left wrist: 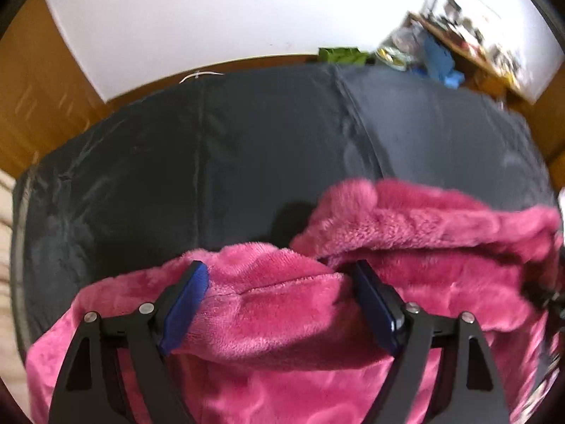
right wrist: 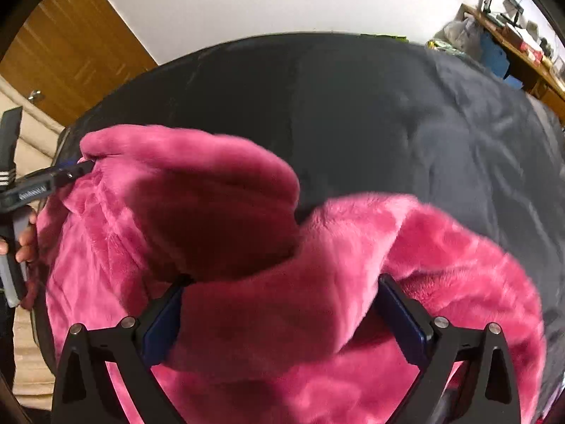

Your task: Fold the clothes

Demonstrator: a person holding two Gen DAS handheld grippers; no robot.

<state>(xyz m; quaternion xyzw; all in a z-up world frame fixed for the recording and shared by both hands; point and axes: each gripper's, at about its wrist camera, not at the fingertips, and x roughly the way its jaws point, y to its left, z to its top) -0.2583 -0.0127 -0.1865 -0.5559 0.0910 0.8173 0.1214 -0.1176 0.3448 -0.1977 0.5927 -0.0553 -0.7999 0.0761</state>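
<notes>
Closest to the left wrist camera, the left tongs (left wrist: 279,304) stand wide with a thick bunch of pink fleece garment (left wrist: 268,321) filling the gap; both blue pads (left wrist: 185,304) press against the cloth, so they are pinching it. The right wrist camera shows the same: the right tongs (right wrist: 282,321) are spread wide around a fat fold of the pink fleece garment (right wrist: 268,318), and the cloth touches both pads (right wrist: 402,325), so it is gripped.

The garment is fluffy, deep pink, and heavily rumpled. It lies heaped at the near edge of a bed covered with a dark grey cover (left wrist: 219,148), with two rounded folds rising toward the bed's middle and a dark gap between them. At the left of the right wrist view, the other tool's tip (right wrist: 76,169) bites the garment's left edge, with a hand (right wrist: 24,243) wrapped around its grey handle.

The rest of the grey cover stretches bare to the far edge, showing long creases. Beyond the far edge stands a white wall (left wrist: 197,10). A wooden door (right wrist: 67,53) is to the far left. Past the far right corner sits a cluttered wooden desk (right wrist: 519,46), with blue cloth (left wrist: 439,60) and something green (left wrist: 340,56) beside it; details there are blurred.
</notes>
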